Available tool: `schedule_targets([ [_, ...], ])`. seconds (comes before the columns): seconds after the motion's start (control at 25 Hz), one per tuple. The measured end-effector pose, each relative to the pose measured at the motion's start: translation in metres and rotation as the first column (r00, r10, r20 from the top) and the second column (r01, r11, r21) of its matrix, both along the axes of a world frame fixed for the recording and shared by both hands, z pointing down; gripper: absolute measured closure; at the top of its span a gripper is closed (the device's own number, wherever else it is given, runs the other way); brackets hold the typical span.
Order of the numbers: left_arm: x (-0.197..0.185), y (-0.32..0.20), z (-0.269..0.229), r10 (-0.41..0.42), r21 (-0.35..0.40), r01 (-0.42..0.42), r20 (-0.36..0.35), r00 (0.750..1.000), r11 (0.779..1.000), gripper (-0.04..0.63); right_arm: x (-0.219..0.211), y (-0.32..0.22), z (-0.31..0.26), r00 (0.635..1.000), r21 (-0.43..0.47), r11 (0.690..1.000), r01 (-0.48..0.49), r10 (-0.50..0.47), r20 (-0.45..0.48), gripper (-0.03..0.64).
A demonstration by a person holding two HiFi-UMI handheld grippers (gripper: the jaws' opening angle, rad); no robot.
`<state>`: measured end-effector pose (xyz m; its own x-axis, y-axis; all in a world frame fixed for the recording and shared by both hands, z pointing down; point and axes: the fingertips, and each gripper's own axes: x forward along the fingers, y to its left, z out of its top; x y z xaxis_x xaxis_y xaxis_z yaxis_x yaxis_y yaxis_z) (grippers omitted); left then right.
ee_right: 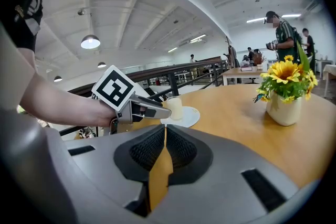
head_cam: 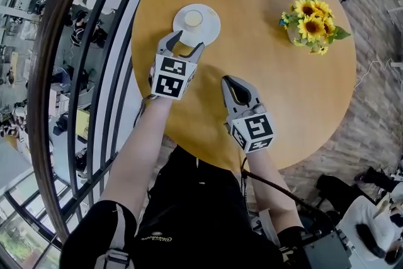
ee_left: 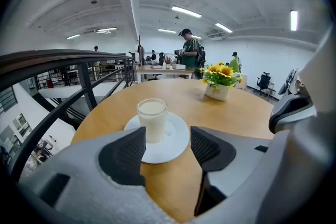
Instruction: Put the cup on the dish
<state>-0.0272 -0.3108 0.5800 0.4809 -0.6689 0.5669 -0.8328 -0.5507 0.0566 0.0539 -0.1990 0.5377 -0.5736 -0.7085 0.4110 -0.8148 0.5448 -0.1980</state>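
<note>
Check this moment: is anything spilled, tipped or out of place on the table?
Nothing stands out. The cup stands upright on the dish, no spill shows on the table, and the flower pot is upright too.

Nothing here that I can actually read. The closest thing to writing is a pale print (head_cam: 154, 237) on the person's black shirt (head_cam: 195, 198), low in the head view, left of centre, and it is too small and curved to make out. The left cube (head_cam: 171, 77) on the left gripper (head_cam: 186, 42) and the right cube (head_cam: 254, 129) on the right gripper (head_cam: 230, 80) carry only black-and-white square patterns, with no letters or numbers.
</note>
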Motion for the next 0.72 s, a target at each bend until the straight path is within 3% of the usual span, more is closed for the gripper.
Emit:
schedule_targets([
  [0.48, 0.021, 0.071, -0.090, 0.084, 0.087, -0.078, -0.065, 0.994, 0.993, 0.438, 0.000, 0.013, -0.071, 1.000, 0.104, 0.995, -0.010, 0.009, 0.006, 0.607],
  [0.72, 0.023, 0.096, -0.138, 0.096, 0.151, -0.080, -0.103, 0.990, 0.985, 0.458, -0.003, 0.019, -0.115, 0.999, 0.182, 0.983, -0.022, 0.017, 0.027, 0.607],
])
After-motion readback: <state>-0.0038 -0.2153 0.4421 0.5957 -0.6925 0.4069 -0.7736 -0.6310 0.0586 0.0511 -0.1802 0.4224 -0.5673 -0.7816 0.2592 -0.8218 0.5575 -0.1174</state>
